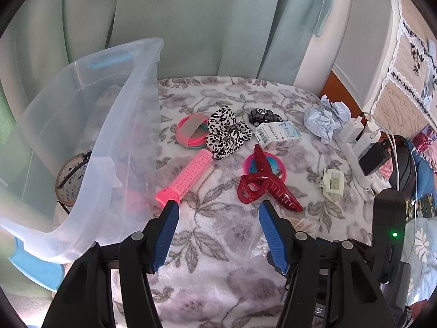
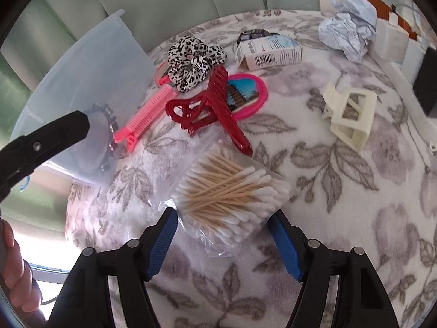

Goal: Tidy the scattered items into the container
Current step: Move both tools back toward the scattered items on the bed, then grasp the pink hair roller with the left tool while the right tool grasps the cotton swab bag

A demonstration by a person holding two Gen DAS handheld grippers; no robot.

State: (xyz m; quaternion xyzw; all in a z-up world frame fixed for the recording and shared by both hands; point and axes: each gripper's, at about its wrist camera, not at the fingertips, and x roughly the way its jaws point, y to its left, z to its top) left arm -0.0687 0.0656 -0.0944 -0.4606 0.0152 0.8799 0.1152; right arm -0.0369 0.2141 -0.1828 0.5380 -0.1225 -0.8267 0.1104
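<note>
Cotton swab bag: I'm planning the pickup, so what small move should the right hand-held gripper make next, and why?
Probably ease down and close on the cotton swab bag. The right hand-held gripper is open, its blue pads flank the bag's near end without pressing it, and the bag lies flat on the floral blanket.

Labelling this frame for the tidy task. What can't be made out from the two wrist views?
- Contents of the plastic bin: left wrist view, blurred behind its frosted wall; only a round patterned item shows.
- Toy car: right wrist view, mostly hidden behind the small box.
- Bag of cotton swabs: left wrist view, mostly hidden behind a blue finger pad.
- Right gripper: whether its pads touch the bag is unclear.
</note>
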